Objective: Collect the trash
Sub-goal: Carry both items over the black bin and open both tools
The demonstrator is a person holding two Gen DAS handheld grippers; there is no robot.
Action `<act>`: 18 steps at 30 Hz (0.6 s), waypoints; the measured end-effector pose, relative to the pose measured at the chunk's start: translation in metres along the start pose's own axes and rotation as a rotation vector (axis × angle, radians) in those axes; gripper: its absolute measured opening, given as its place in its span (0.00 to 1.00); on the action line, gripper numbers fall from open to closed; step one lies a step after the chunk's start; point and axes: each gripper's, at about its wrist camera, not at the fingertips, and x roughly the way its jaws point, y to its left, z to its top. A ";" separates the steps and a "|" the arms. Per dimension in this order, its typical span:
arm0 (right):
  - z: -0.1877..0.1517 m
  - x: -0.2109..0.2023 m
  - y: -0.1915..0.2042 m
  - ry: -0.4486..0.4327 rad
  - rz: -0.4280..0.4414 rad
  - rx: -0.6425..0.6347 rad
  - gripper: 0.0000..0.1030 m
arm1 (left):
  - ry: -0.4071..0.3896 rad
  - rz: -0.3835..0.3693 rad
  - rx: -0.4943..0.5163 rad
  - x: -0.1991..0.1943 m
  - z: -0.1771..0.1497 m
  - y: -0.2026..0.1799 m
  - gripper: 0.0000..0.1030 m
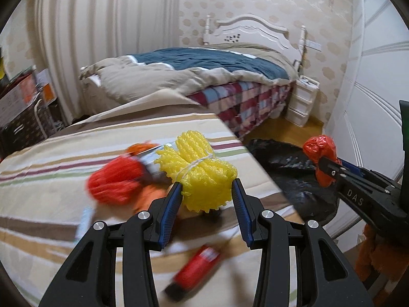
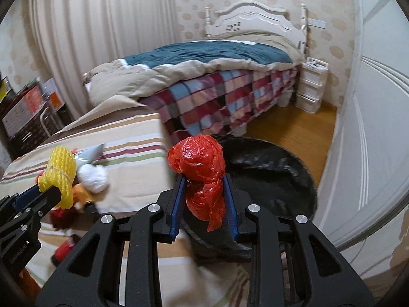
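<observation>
White wad, right view only.

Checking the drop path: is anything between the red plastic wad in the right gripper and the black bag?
Nothing visible. The red wad, clamped in the right gripper, hangs beside the table edge with the black bag open just beyond.

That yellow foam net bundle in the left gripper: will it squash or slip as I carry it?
The yellow foam net bundle looks soft and light, so it probably squashes between the left gripper pads. Its bumpy mesh likely grips. The string tie should keep it bunched.
</observation>
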 end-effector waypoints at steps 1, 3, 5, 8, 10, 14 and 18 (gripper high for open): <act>0.000 0.003 -0.005 0.004 -0.004 0.008 0.27 | 0.002 -0.005 0.010 0.005 0.003 -0.007 0.41; 0.003 0.010 -0.016 0.012 -0.012 0.024 0.27 | 0.004 -0.014 0.027 0.016 0.009 -0.019 0.41; 0.003 0.017 -0.024 0.018 -0.021 0.034 0.27 | 0.006 -0.020 0.045 0.027 0.016 -0.031 0.41; 0.004 0.026 -0.038 0.026 -0.032 0.053 0.27 | 0.009 -0.023 0.060 0.044 0.023 -0.045 0.41; 0.005 0.034 -0.047 0.032 -0.037 0.067 0.27 | 0.019 -0.028 0.066 0.057 0.027 -0.055 0.41; 0.005 0.047 -0.059 0.051 -0.043 0.082 0.27 | 0.038 -0.025 0.104 0.077 0.030 -0.074 0.41; 0.004 0.058 -0.067 0.067 -0.049 0.094 0.27 | 0.060 -0.023 0.143 0.097 0.033 -0.089 0.41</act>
